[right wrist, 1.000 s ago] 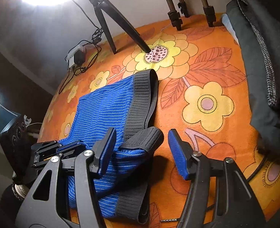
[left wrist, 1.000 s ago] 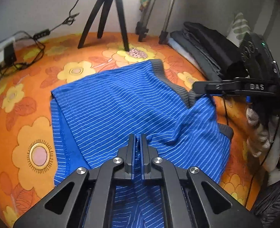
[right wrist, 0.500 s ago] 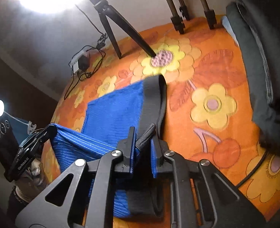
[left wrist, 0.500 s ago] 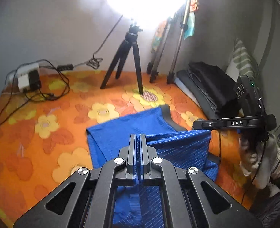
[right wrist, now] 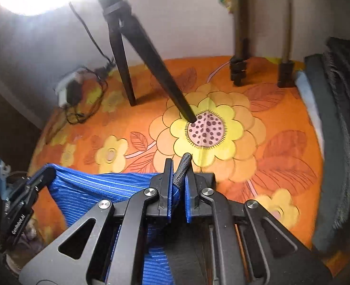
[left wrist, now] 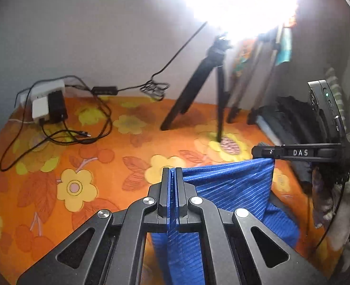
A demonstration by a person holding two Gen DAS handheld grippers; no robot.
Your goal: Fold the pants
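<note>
The blue striped pants (left wrist: 231, 190) with a dark grey waistband hang lifted above the orange flowered bedspread (left wrist: 56, 166), stretched between both grippers. My left gripper (left wrist: 172, 173) is shut on the blue edge of the pants. My right gripper (right wrist: 178, 166) is shut on the grey waistband (right wrist: 183, 168), which sticks up between its fingers. In the left wrist view the right gripper (left wrist: 265, 153) holds the far corner. In the right wrist view the left gripper (right wrist: 44, 175) holds the other corner of the pants (right wrist: 99, 190).
A black tripod (left wrist: 208, 90) and two other stand legs (right wrist: 239, 71) stand on the bedspread at the back. A power adapter with cables (left wrist: 49, 106) lies at the back left. Folded dark clothes (right wrist: 336, 130) are stacked on the right. A bright lamp glares above.
My right gripper closed on the waistband. Both grippers rose and lifted the pants off the bedspread; they now hang stretched between them.
</note>
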